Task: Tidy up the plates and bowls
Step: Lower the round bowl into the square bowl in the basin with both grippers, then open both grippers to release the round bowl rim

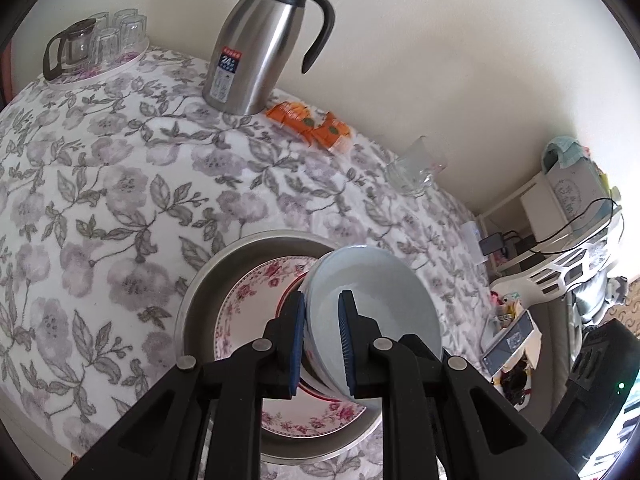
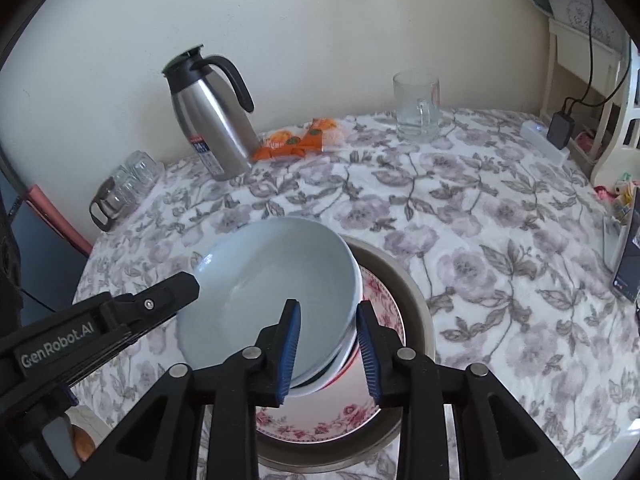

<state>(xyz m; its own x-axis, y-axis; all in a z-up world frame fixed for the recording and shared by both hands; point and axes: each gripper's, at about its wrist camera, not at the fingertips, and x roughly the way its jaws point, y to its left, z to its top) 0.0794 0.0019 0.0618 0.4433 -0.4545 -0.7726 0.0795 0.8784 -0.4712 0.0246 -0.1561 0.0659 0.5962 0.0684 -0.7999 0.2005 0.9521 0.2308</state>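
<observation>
Bowl stack (image 2: 272, 280) rim between right fingers (image 2: 291, 344)

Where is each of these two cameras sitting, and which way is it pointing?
Left wrist view: sits on the left gripper, looking down along its fingers, which pinch the rim of the pale blue bowl above the floral plate in the metal pan.
Right wrist view: sits on the right gripper, facing down at the same bowl from its other side, jaws straddling the rim without pressing; the left gripper shows at left.
Both share the bowl, plate, pan, steel jug and glass mug.
</observation>
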